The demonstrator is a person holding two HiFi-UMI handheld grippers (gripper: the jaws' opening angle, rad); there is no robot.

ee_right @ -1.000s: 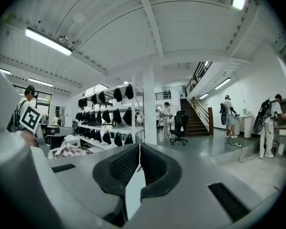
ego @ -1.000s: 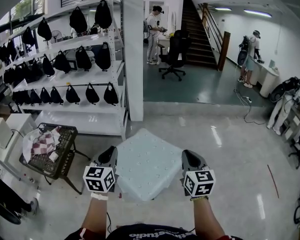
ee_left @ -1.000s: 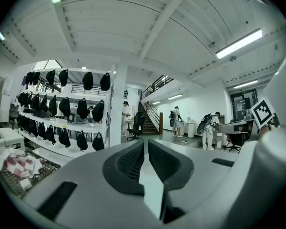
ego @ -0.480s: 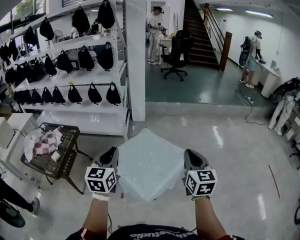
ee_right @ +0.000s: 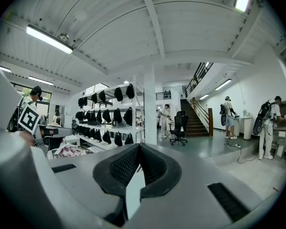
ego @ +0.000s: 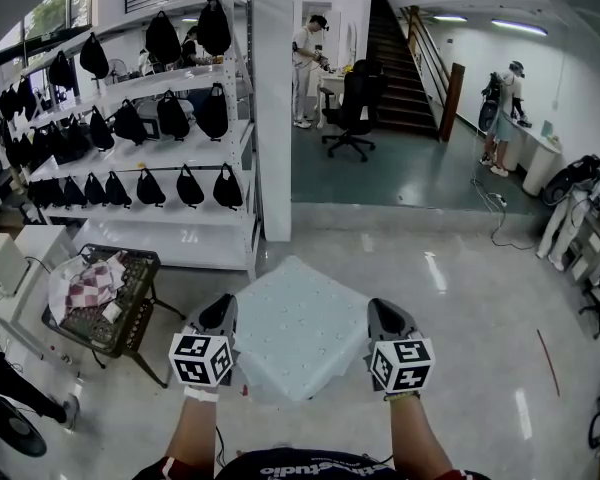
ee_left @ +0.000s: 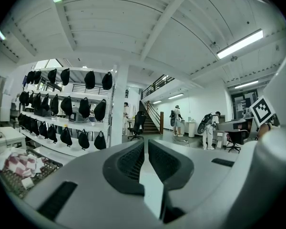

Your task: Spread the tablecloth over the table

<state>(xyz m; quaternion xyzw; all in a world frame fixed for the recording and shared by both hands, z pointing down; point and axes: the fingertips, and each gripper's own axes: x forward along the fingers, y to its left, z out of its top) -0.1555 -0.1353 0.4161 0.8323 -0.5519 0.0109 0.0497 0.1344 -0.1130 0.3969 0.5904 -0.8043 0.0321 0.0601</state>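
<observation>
The only writing that can be read is white lettering on the person's dark shirt (ego: 310,464) at the bottom edge of the head view; it is partly cut off, and only the ending "studio" is legible. The white cubes on the left gripper (ego: 223,308) and the right gripper (ego: 378,308) bear black-and-white square code patterns, not letters. Any other print is too small to read.

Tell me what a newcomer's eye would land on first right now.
First, the pale dotted tablecloth held out flat at bottom centre, its side edges pinched in the left tongs and right tongs. Next, the white shelves hung with black bags at upper left, then the dark wire basket table with a checked cloth at lower left.
</observation>
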